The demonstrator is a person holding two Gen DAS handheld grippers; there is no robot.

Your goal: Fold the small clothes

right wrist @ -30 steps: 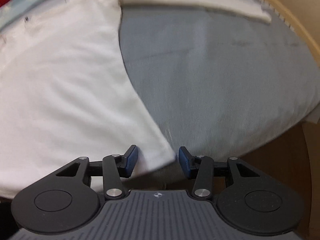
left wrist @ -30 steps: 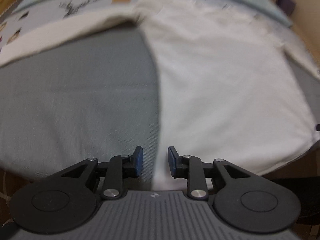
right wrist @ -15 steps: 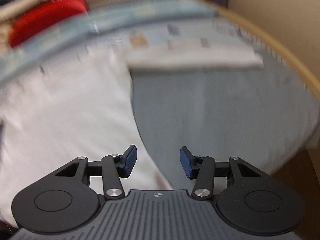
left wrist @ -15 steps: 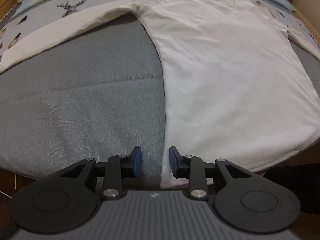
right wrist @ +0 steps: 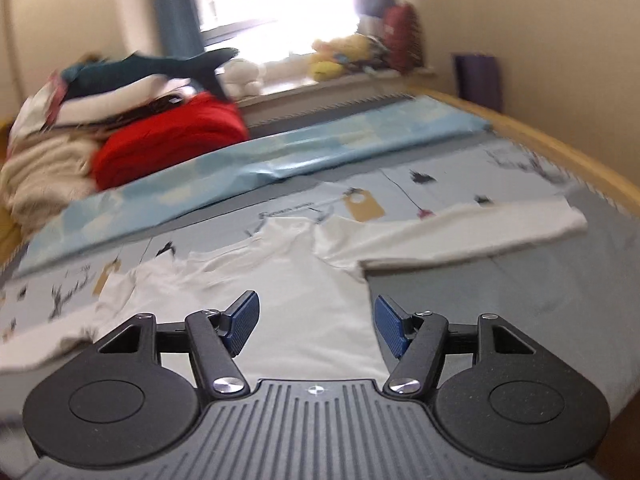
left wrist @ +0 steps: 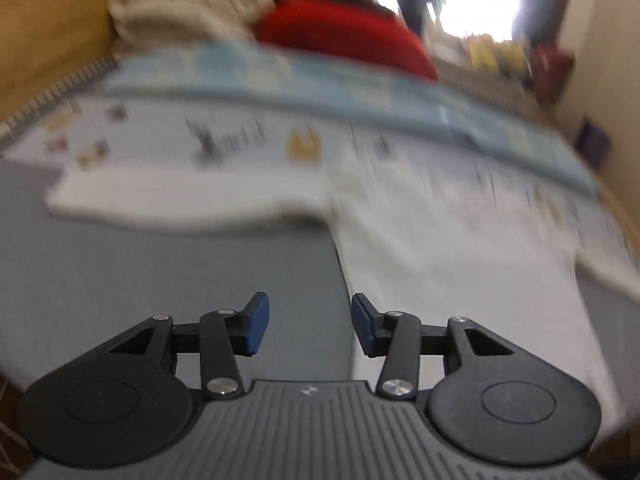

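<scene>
**White shirt spread flat on the bed, both claws empty**

The white long-sleeved shirt (right wrist: 304, 280) lies face-up on the grey bed cover (right wrist: 520, 300), sleeves stretched sideways. The right wrist view shows it sharply, along with the collar, a printed sheet (right wrist: 440, 184), a red cushion (right wrist: 172, 140) and plush toys at the window. The left wrist view is smeared by blur and catches only the shirt's side edge and one sleeve. The left claw (left wrist: 310, 330) and right claw (right wrist: 316, 326) are both opening, nothing between their blue pads, above the cloth.
</scene>
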